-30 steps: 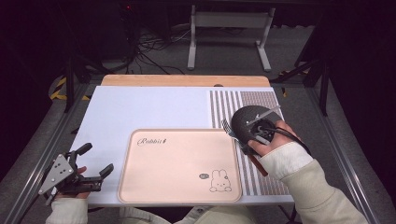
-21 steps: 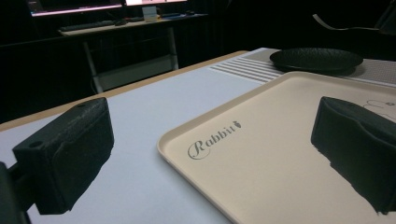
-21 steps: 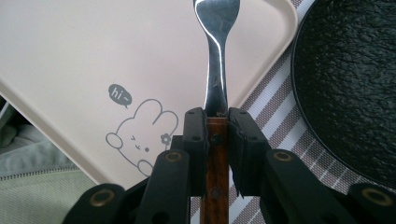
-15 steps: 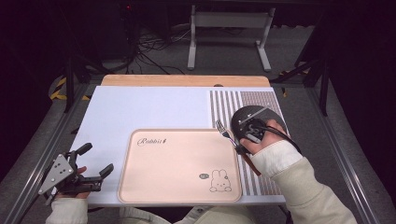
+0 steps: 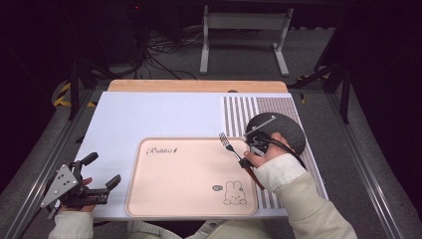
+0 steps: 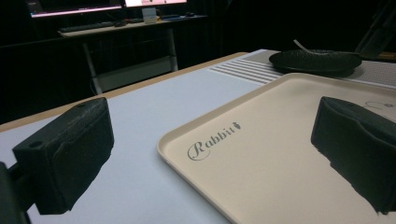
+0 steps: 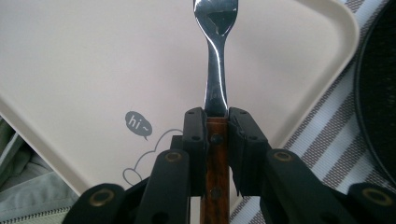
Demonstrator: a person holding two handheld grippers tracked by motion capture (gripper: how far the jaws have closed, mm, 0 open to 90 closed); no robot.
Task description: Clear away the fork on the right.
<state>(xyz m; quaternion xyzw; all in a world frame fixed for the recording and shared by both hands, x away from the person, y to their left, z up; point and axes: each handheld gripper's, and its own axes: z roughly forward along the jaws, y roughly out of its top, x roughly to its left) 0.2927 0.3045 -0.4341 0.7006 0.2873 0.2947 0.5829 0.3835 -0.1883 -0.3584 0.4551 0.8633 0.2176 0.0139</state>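
Right gripper (image 5: 245,160) clamped on a fork (image 5: 230,148) by its brown wooden handle, both pads pressed flat against the wood, as seen in the right gripper view (image 7: 216,140). Fork (image 7: 216,56) pointing away from the jaws, steel neck and tines out over the right part of the pink tray (image 5: 164,199), near its right rim; from the high view, tines aimed up and to the left, handle running down and to the right past the hand. Cannot tell whether the tines touch the tray or hang just above it. Tray (image 7: 70,70) printed with a small rabbit and a "hi~" speech bubble, both just beside the gripper in its own view. Black round plate (image 5: 286,130) just behind the right hand, on the grey-striped mat (image 5: 239,112) at the right side of the white table top (image 5: 149,114); plate (image 7: 378,102) at the right edge of the right gripper view. Left gripper (image 5: 102,172) at the near left corner of the table, well apart from the fork, jaws spread wide with nothing between them. From the left gripper view (image 6: 210,154), 2 black pads far apart, the tray (image 6: 280,154) with its "Rabbit" lettering between and beyond them, the plate (image 6: 315,60) farther off with a thin utensil lying in it.
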